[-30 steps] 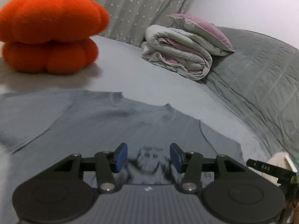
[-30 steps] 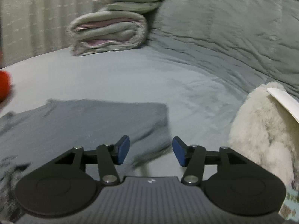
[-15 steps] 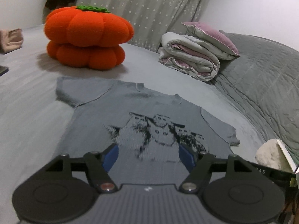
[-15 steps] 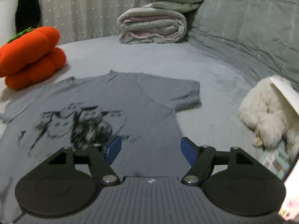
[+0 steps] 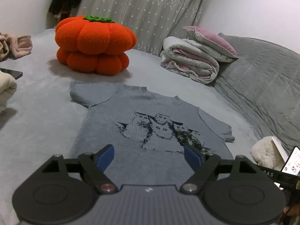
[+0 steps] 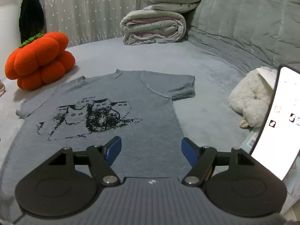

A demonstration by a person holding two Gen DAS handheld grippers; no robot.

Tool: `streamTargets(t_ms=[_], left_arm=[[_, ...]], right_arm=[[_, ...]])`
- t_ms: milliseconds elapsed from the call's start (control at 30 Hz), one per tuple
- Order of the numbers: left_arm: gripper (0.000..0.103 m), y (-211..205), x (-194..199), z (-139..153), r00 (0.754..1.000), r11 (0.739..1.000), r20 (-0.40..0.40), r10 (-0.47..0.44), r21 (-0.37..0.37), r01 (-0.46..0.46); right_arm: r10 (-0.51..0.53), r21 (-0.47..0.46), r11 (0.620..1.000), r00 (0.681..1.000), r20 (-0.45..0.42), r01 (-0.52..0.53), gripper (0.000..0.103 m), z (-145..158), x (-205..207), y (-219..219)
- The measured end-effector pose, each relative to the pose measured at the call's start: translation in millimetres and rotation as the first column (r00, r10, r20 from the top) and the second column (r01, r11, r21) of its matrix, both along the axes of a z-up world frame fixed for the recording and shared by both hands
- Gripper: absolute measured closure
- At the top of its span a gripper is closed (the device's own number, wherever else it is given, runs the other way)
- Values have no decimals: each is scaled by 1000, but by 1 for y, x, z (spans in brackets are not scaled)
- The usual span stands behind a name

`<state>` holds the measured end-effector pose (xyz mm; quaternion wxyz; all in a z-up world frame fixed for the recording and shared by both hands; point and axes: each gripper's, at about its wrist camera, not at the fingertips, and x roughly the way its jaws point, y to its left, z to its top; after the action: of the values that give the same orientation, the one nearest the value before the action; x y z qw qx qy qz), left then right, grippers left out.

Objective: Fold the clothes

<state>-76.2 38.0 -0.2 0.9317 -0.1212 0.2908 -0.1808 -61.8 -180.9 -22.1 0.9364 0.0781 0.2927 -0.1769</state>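
A grey T-shirt [image 5: 150,131] [image 6: 112,116] with a black cat print lies spread flat, face up, on the grey bed, both short sleeves out to the sides. My left gripper [image 5: 149,156] hovers above the shirt's lower hem, its jaws still opening, with nothing between the blue pads. Over the hem's right part, my right gripper [image 6: 151,151] stands open and holds nothing. Neither gripper touches the cloth.
An orange pumpkin cushion [image 5: 94,45] [image 6: 40,57] sits beyond the shirt's left sleeve. A folded quilt with a pillow [image 5: 195,60] [image 6: 155,26] lies at the back. A white plush [image 6: 251,95] and a lit phone screen [image 6: 277,120] are at the right. Beige clothes [image 5: 16,46] lie far left.
Both grippers drew back and rose from the shirt, so the whole garment now shows. Their jaws spread wider.
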Motion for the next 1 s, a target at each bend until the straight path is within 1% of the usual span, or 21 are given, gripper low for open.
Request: streamTargets(t_ms=[200,300,400,567,700,833,933,1000], left_arm=[[17,11,-11,10,1000,1000,13,21,11,-21],[13,18,-5,13,999,999,15,36,11,-36],[9,25,9,13,999,998,9,52,23,-53],[7,34,49,10,998,996,-6,67,52,-66],[7,46,92,-1,993,994,-41,107,41,-105],[7,57,138,-15,984,988,-89,154,32,-152],[7,62,171,-26,975,983,-127,182,29,-179],[8,66,188,-34,970,980,-134,201,26,-199]], right_arm=[[20,6,1000,1000,23,-20,27,9,-10,6],[32,13,999,999,24,-33,26,10,-8,9],[41,23,999,999,17,-41,26,8,1,12],[66,66,996,998,-11,-65,26,0,26,12],[88,142,986,995,-35,-83,26,-7,54,6],[104,162,982,994,-46,-95,26,-10,83,0],[110,154,983,992,-66,-99,26,-13,108,-3],[118,157,982,991,-69,-106,26,-15,125,-6]])
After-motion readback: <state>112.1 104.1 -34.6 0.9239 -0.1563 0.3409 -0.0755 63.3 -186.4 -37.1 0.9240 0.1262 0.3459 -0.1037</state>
